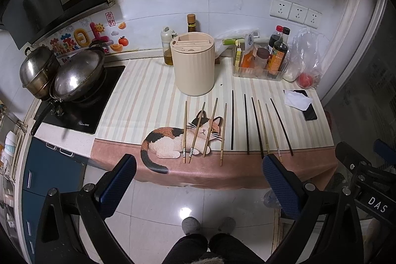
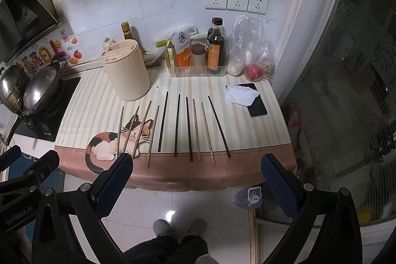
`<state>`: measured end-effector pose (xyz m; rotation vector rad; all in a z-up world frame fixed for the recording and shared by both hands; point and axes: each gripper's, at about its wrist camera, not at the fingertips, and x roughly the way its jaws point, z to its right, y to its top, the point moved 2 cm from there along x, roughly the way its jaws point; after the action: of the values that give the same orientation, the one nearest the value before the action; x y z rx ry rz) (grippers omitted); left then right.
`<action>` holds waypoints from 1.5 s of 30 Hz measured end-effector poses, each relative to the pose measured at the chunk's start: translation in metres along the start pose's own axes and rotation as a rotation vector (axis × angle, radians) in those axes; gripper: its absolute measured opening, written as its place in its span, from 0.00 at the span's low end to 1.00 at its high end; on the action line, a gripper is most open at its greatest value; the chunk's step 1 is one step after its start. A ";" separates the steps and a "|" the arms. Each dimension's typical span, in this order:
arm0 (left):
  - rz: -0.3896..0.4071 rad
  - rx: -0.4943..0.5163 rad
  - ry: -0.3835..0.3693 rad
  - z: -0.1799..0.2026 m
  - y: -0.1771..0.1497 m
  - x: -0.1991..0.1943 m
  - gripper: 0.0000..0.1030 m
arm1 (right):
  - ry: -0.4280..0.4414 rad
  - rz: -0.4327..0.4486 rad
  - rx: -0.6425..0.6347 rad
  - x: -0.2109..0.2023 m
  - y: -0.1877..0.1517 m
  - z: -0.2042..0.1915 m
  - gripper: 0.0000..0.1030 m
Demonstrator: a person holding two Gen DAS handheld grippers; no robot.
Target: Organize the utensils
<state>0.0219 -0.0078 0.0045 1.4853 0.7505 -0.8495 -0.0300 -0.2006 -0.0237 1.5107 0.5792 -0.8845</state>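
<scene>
Several chopsticks lie side by side on the striped cat-print counter mat point(image 1: 148, 90) point(image 2: 99, 95): light bamboo ones point(image 1: 196, 132) point(image 2: 138, 132) on the left, dark ones point(image 1: 232, 119) point(image 2: 177, 125) in the middle, mixed ones on the right. A beige cylindrical utensil holder point(image 1: 193, 63) point(image 2: 126, 71) with a slotted lid stands behind them. My left gripper point(image 1: 199, 162) is open and empty, held in front of the counter edge above the floor. My right gripper point(image 2: 196, 162) is open and empty, likewise short of the counter.
A stove with a wok point(image 1: 79, 74) and pot point(image 1: 37, 71) sits at left. A clear tray of sauce bottles point(image 1: 259, 61) point(image 2: 198, 58), a bag with a tomato point(image 1: 307, 78) point(image 2: 253, 72), and a phone with paper point(image 1: 305, 103) point(image 2: 252, 100) are at right. A glass door point(image 2: 346, 90) stands right.
</scene>
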 end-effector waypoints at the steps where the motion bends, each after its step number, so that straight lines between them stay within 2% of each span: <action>1: 0.001 0.000 0.000 0.000 0.000 0.000 1.00 | 0.000 -0.001 0.000 0.000 -0.001 0.000 1.00; 30: 0.006 0.002 -0.005 -0.001 0.002 -0.001 1.00 | -0.004 0.006 0.007 -0.001 0.002 0.003 1.00; 32: 0.025 0.002 -0.001 0.000 0.007 -0.001 1.00 | -0.008 0.011 0.017 -0.002 0.003 0.003 1.00; 39: 0.201 -0.005 0.056 -0.024 0.040 0.011 1.00 | -0.005 0.083 0.118 0.005 0.012 0.002 1.00; 41: 0.212 -0.006 0.065 -0.035 0.042 0.024 1.00 | -0.016 0.105 0.136 0.016 0.016 -0.004 1.00; 45: 0.207 0.004 0.094 -0.050 0.054 0.064 1.00 | -0.011 0.091 0.167 0.048 0.020 -0.019 1.00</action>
<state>0.1057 0.0355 -0.0204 1.5841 0.6504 -0.6283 0.0173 -0.1916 -0.0511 1.6682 0.4334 -0.8868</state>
